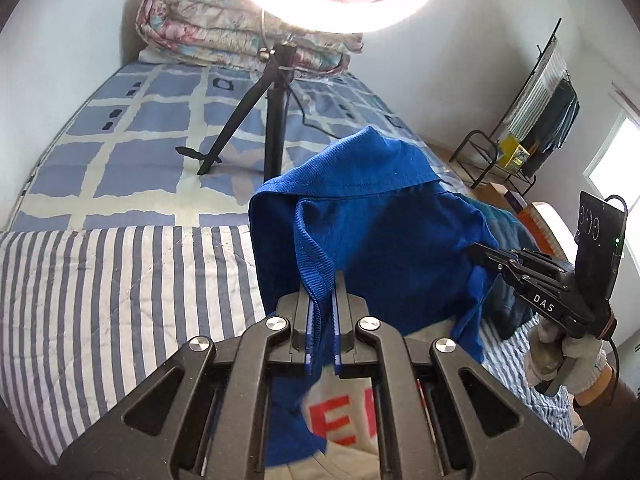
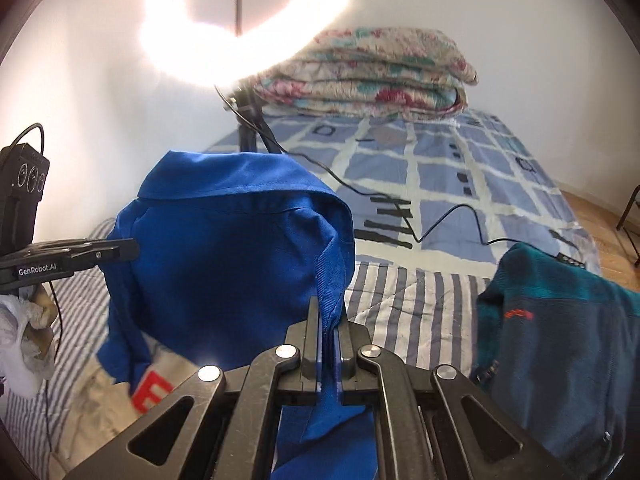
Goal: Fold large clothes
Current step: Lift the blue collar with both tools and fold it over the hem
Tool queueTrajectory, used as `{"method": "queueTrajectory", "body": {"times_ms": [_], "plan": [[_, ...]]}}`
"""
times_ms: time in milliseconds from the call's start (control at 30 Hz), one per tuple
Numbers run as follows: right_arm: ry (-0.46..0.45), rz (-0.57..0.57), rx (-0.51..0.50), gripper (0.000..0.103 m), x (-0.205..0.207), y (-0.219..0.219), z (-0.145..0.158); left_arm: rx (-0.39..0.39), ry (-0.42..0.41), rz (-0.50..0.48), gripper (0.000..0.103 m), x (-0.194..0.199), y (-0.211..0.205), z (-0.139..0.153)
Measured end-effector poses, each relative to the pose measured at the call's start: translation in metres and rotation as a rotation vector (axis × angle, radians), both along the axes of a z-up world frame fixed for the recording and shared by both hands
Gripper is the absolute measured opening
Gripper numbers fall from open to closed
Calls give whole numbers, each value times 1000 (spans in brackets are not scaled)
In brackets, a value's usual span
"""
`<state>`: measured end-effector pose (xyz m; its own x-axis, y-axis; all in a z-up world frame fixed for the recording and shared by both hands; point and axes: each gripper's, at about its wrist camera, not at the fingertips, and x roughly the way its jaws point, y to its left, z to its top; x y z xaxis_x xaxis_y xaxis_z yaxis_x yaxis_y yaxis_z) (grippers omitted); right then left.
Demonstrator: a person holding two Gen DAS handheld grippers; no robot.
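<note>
You are holding the blue jacket point(image 1: 372, 216) up off the bed point(image 1: 120, 280) with both tools. In the left wrist view, your left gripper point(image 1: 322, 284) is sitting low in the centre of the frame, its jaws pinched tight on a folded blue edge of the garment. At the right edge of that frame, your right gripper point(image 1: 476, 252) is biting into the far side of the cloth, with your gloved hand point(image 1: 568, 356) below it.

In the right wrist view, the right gripper point(image 2: 327, 312) is low in the centre, jaws clamped on the jacket's point(image 2: 228, 256) seam. The left gripper point(image 2: 134, 249) is reaching in from the left edge and gripping the other side. The collar is draping across the middle of both frames, and a pale panel with red lettering point(image 2: 150, 394) is hanging at the lower left.

A dark teal garment point(image 2: 560, 340) is lying on the bed at the lower right. A ring light point(image 2: 248, 20) is glaring at the top, with a folded floral quilt point(image 2: 368, 76) behind it.
</note>
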<state>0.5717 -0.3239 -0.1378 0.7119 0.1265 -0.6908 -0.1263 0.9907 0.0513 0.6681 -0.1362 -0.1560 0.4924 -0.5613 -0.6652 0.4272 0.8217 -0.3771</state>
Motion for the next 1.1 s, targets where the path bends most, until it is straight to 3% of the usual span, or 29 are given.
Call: {"method": "queueTrajectory", "body": {"times_ms": [300, 633, 833, 1100], "plan": [[-44, 23, 45, 1, -78, 11, 47, -10, -36, -32, 3, -84, 9, 48], [-55, 61, 91, 0, -191, 36, 74, -47, -45, -19, 3, -199, 36, 82], [-45, 74, 88, 0, -260, 44, 70, -38, -71, -29, 3, -279, 52, 87], [33, 82, 106, 1, -345, 61, 33, 20, -23, -49, 3, -362, 66, 53]]}}
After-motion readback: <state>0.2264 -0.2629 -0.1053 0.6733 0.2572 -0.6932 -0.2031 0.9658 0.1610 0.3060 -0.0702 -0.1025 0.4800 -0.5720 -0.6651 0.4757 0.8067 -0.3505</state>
